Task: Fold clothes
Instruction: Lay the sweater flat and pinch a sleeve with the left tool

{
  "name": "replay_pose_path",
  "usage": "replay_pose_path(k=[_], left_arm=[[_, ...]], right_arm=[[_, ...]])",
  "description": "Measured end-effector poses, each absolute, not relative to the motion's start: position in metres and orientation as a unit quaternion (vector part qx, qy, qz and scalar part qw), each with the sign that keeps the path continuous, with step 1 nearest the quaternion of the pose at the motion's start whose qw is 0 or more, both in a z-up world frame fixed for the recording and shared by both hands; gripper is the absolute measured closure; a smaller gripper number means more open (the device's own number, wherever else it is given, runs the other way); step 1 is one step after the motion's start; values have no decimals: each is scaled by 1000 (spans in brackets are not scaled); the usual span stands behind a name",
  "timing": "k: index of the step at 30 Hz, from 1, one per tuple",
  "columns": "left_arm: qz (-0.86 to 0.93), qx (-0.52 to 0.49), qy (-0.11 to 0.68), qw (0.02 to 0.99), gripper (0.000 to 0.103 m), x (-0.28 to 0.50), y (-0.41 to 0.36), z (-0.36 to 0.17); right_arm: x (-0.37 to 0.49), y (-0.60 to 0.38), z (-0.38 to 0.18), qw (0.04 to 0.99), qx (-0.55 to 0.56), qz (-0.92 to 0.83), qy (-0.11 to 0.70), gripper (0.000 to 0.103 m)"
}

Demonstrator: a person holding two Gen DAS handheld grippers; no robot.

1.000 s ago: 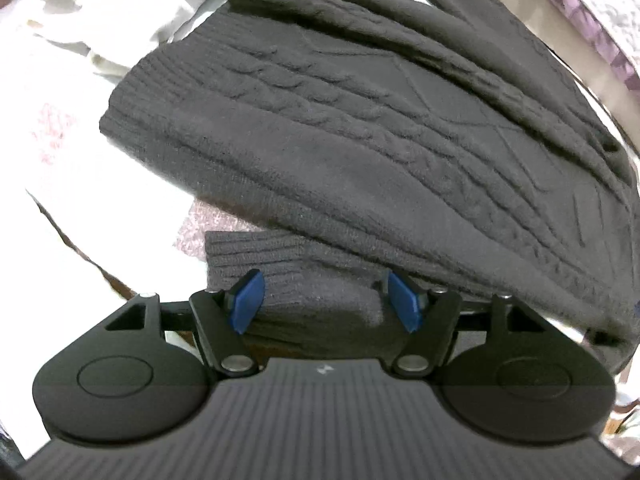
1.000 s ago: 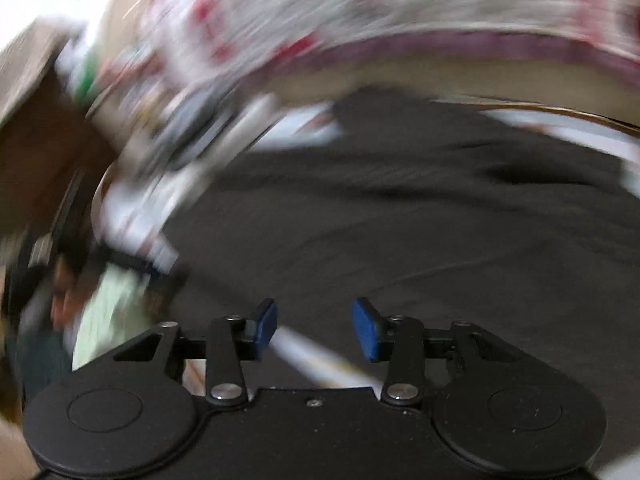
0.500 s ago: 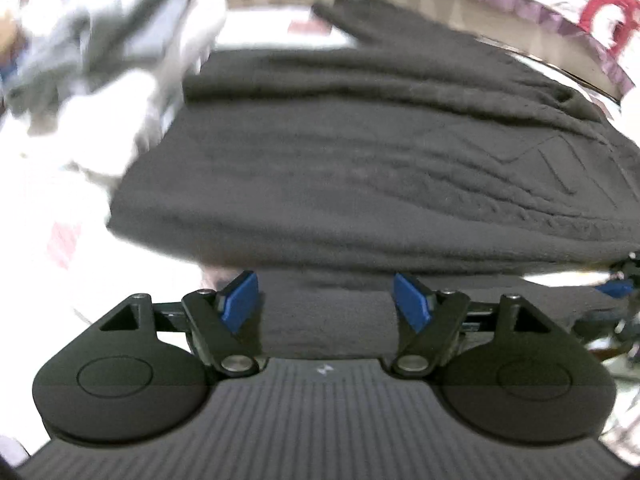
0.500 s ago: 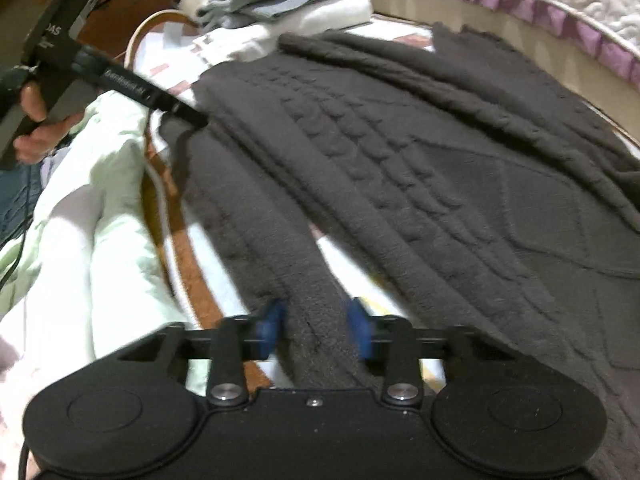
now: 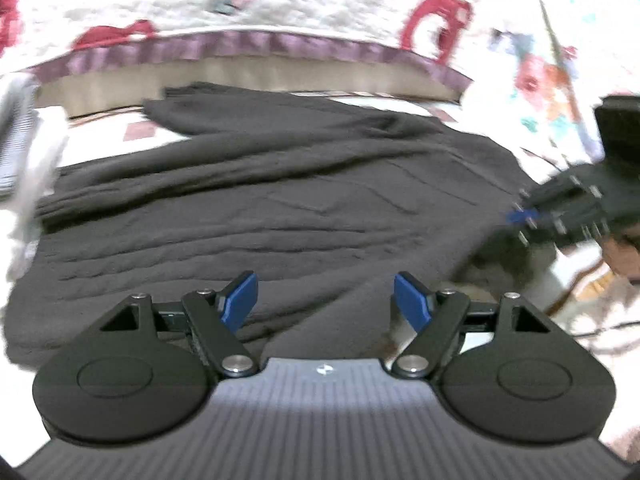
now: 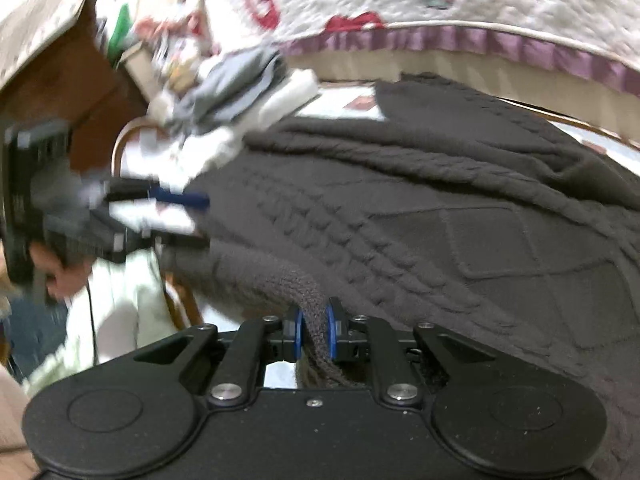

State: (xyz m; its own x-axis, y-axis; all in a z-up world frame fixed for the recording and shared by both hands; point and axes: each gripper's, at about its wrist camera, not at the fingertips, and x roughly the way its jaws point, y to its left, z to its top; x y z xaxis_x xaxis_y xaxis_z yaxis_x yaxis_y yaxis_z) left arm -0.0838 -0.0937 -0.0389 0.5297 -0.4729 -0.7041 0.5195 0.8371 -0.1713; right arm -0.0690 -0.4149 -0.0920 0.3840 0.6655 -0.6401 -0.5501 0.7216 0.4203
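One dark cable-knit sweater (image 6: 440, 208) lay spread; folded grey and white clothes (image 6: 236, 92) sat at eleven o'clock. The right gripper (image 6: 313, 332) had just closed, jaws pinching its edge; the left gripper (image 5: 325, 300) hung wide apart, holding nothing.

my left gripper (image 5: 324, 304) has black linkage arms, blue pads, silver pivot screws, two round black discs and a ribbed grey body with a small white mark. my right gripper (image 6: 313, 334) is all black, speckled, with the same blue pads and silver screws.
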Motion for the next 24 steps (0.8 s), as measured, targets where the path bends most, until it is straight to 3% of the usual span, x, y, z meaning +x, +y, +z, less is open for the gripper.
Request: replay_pose_path(k=[10, 12, 13, 18, 22, 24], left_arm=[[-293, 37, 460, 838, 28, -78, -121, -87], [-285, 38, 458, 841, 51, -77, -117, -84], [-280, 38, 457, 843, 76, -76, -116, -83], [-258, 29, 461, 849, 84, -67, -113, -83], [-278, 94, 447, 845, 84, -79, -126, -87], [-276, 100, 452, 842, 80, -79, -126, -92]], right_arm=[[-48, -443, -99, 796, 239, 382, 405, 89], [-47, -454, -97, 792, 274, 385, 386, 99], [-46, -462, -95, 790, 294, 387, 373, 99], [-41, -491, -96, 809, 319, 330, 367, 99], [-46, -487, -90, 832, 258, 295, 392, 90], [-52, -470, -83, 843, 191, 298, 405, 71]])
